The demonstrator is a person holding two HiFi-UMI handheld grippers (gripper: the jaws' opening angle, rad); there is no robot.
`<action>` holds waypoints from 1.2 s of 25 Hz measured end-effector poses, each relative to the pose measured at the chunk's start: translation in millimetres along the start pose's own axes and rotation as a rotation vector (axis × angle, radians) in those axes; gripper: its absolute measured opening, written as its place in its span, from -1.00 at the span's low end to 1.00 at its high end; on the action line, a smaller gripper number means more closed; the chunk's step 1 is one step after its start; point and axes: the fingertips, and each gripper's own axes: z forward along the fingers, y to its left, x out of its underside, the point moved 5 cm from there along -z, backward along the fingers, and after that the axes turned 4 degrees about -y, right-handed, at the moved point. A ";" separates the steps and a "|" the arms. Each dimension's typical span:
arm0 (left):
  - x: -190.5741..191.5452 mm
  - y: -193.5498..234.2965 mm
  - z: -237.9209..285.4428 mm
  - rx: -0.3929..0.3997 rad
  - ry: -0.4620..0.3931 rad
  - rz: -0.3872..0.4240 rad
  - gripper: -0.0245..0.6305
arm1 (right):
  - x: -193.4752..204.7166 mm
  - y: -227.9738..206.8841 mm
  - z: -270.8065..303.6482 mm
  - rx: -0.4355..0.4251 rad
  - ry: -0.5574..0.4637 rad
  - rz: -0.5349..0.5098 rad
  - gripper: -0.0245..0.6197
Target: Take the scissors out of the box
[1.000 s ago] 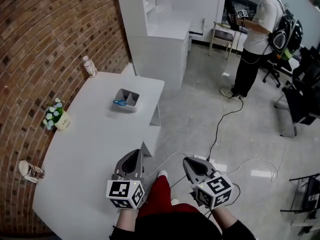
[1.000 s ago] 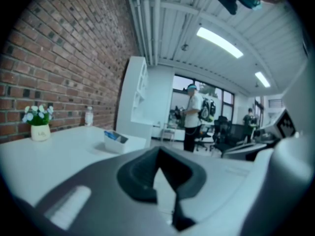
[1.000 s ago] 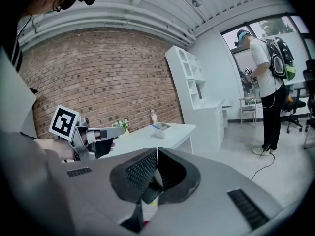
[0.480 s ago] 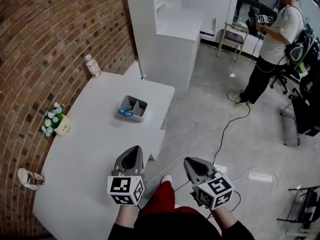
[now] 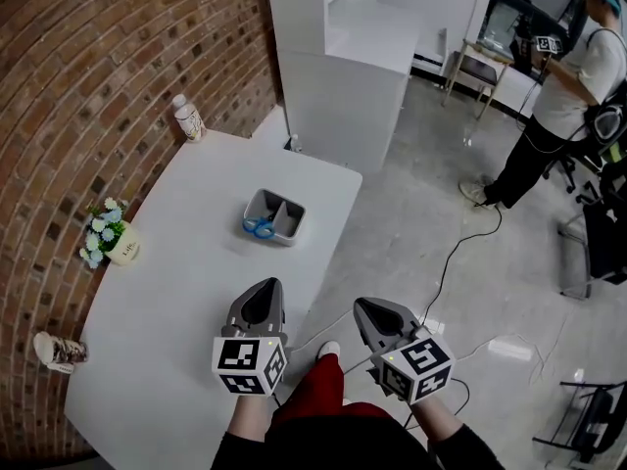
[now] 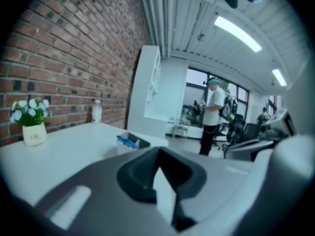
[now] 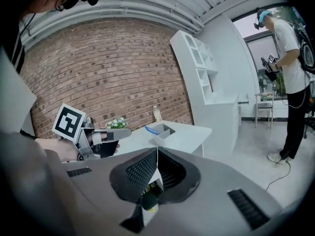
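A grey two-compartment box (image 5: 277, 215) stands on the white table (image 5: 186, 292), near its right edge. Blue-handled scissors (image 5: 259, 227) lie in the box's left compartment. My left gripper (image 5: 265, 284) hovers over the table's near right edge, shut with nothing in it, well short of the box. My right gripper (image 5: 361, 305) is beside it over the floor, also shut and holding nothing. In the left gripper view the box (image 6: 134, 143) and scissors (image 6: 126, 140) sit just beyond the jaws. From the right gripper view I see the box (image 7: 165, 131) ahead and the left gripper (image 7: 114, 133) to the left.
A small bottle (image 5: 186, 118) stands at the table's far corner, a pot of flowers (image 5: 110, 241) by the brick wall, a patterned cup (image 5: 57, 351) at the near left. A white cabinet (image 5: 343, 76) stands beyond the table. A person (image 5: 573, 86) stands far right; cables (image 5: 460, 253) cross the floor.
Both grippers have moved forward toward the table and box, still shut. The box now appears closer in the head view.
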 end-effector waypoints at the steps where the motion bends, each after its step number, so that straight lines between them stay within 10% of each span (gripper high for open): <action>1: 0.0 3.5 2.4 -0.005 0.002 -0.004 -0.91 | -1.7 0.3 6.1 -0.008 0.003 -0.003 -0.90; 30: 12.8 72.2 63.5 -0.092 0.089 -0.148 -0.65 | -4.4 -13.5 115.1 -0.112 0.120 -0.013 -0.90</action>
